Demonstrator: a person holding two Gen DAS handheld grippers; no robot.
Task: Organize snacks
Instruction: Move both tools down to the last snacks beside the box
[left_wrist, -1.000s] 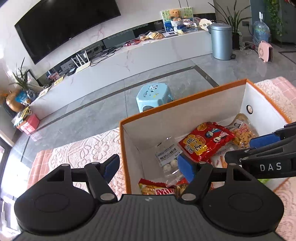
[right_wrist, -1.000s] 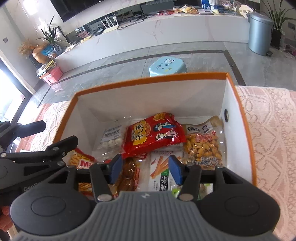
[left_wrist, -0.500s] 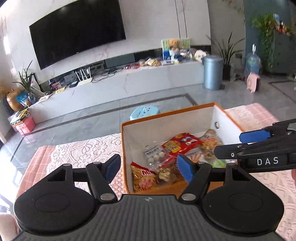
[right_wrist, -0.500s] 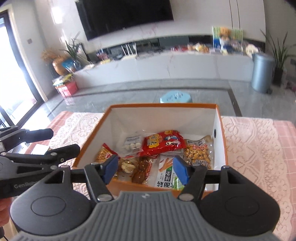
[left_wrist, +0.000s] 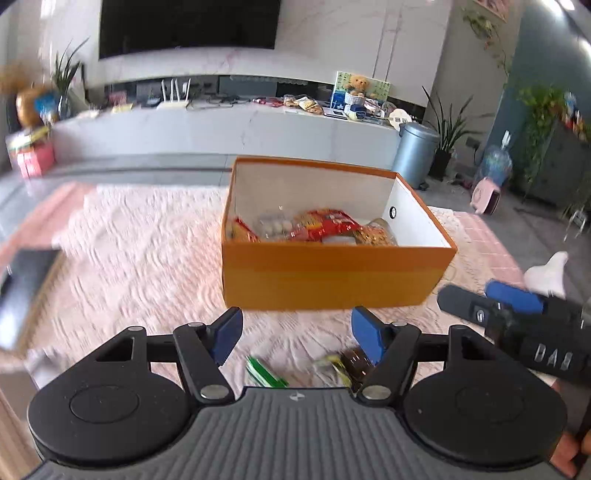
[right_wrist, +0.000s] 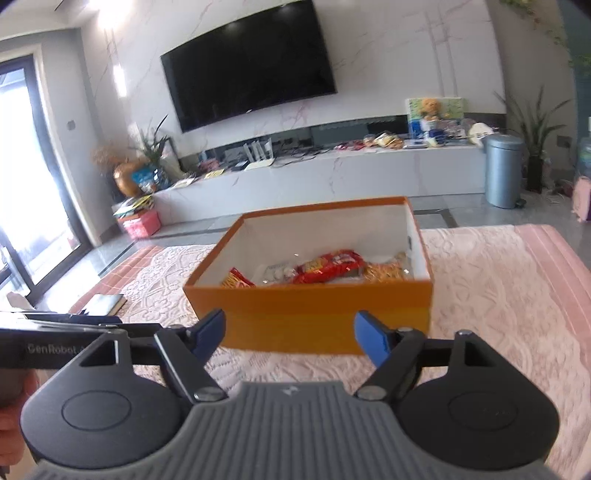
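Observation:
An orange box with white inner walls stands on the pink lace tablecloth; it also shows in the right wrist view. Inside lie several snack packs, among them a red pack and a peanut pack. Two loose snacks lie on the cloth before the box: a green-and-white pack and a brown pack. My left gripper is open and empty, above these loose packs. My right gripper is open and empty, held back from the box's front wall.
A dark notebook lies on the cloth at the left, also in the left wrist view. The right gripper shows at the right in the left wrist view. Beyond the table are grey floor, a TV bench and a bin.
Both grippers have pulled back and up from over the box to the near side of it. The box's front wall and loose packs on the cloth have come into view. Both stay open.

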